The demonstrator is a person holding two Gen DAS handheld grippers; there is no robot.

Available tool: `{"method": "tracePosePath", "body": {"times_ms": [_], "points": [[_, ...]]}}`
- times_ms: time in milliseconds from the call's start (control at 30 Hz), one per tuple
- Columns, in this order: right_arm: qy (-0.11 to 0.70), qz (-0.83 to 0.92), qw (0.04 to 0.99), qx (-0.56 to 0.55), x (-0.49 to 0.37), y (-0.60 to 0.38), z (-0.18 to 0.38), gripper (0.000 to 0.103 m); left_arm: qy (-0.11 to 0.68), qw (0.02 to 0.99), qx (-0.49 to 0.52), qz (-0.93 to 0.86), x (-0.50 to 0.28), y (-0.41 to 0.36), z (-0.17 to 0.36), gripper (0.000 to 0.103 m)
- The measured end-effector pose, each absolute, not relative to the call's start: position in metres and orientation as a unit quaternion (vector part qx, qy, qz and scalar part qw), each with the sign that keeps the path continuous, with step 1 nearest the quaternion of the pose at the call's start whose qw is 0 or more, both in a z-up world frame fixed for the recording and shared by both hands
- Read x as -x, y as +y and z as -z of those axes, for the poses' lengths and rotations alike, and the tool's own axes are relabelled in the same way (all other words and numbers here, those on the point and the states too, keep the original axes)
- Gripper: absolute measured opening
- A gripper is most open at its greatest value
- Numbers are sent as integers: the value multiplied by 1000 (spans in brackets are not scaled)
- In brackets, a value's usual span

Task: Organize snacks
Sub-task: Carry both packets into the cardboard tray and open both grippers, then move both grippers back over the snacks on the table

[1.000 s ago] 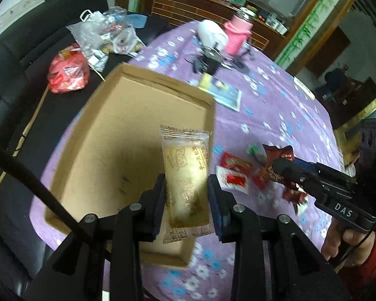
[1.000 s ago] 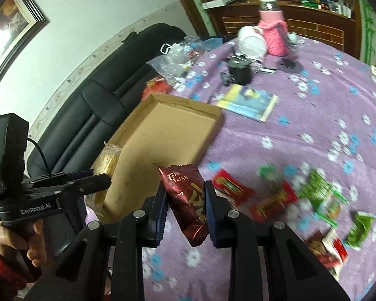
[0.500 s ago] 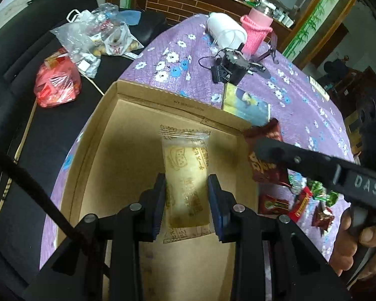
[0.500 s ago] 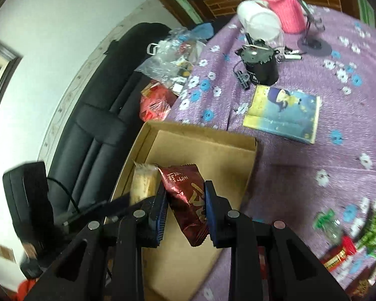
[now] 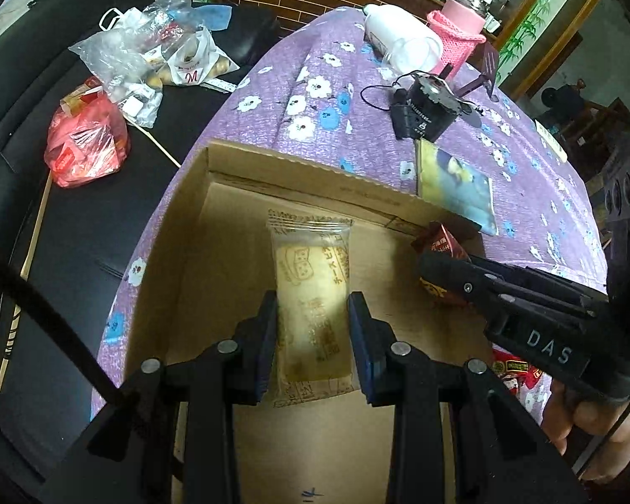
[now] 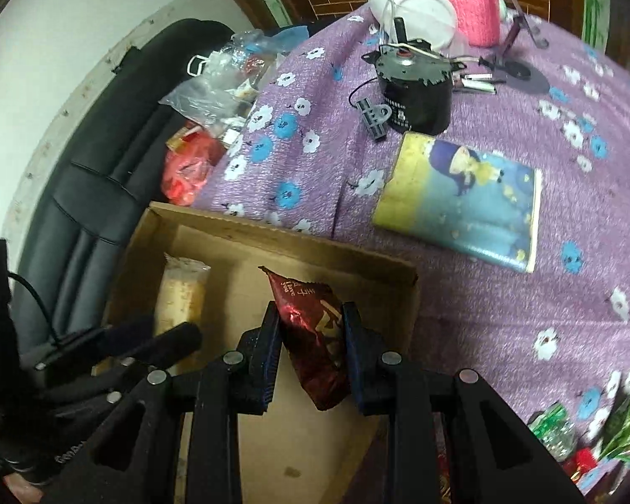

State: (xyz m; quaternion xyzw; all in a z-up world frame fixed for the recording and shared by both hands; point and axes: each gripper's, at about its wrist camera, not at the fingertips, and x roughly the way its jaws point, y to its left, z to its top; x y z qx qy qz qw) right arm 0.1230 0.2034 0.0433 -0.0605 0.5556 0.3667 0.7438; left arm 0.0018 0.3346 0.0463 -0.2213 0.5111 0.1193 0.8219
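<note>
My left gripper (image 5: 313,306) is shut on a pale yellow biscuit packet (image 5: 308,281) and holds it over the floor of the shallow cardboard box (image 5: 315,185). Beside it, my right gripper (image 6: 311,323) is shut on a dark red snack packet (image 6: 311,327), also above the box (image 6: 298,248). From the left wrist view the right gripper (image 5: 430,271) reaches in from the right with the red packet (image 5: 441,245) at its tip. The right wrist view catches the biscuit packet (image 6: 182,290) at the box's left side, held by the left gripper (image 6: 180,332).
A picture book (image 6: 462,201), a black motor with wires (image 6: 413,96), a white jug (image 5: 403,42) and a pink knitted bottle (image 5: 458,29) lie beyond the box on the purple floral cloth. Loose snack packets (image 6: 567,432) lie at the right. Plastic bags (image 5: 88,143) sit on the black sofa.
Both grippers moved with their packets from the table's snack pile over and down into the cardboard box. The grips have not changed.
</note>
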Motion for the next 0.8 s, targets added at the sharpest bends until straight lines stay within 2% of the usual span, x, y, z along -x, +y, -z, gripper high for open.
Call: {"method": "tracePosePath", "body": {"times_ms": [300, 400, 500, 567, 800], "points": [[545, -366, 752, 60, -121, 208, -48, 32, 510, 820, 230, -122, 1, 340, -42, 36], [538, -371, 755, 52, -120, 204, -56, 40, 508, 820, 232, -124, 3, 339, -43, 45], [531, -377, 758, 41, -116, 193, -66, 42, 501, 822, 236, -130, 7, 336, -48, 59], [526, -381, 759, 33, -113, 182, -73, 47, 497, 823, 240, -133, 10, 333, -52, 67], [511, -381, 771, 4, -100, 124, -93, 68, 487, 832, 228, -134, 28, 299, -75, 81]]}}
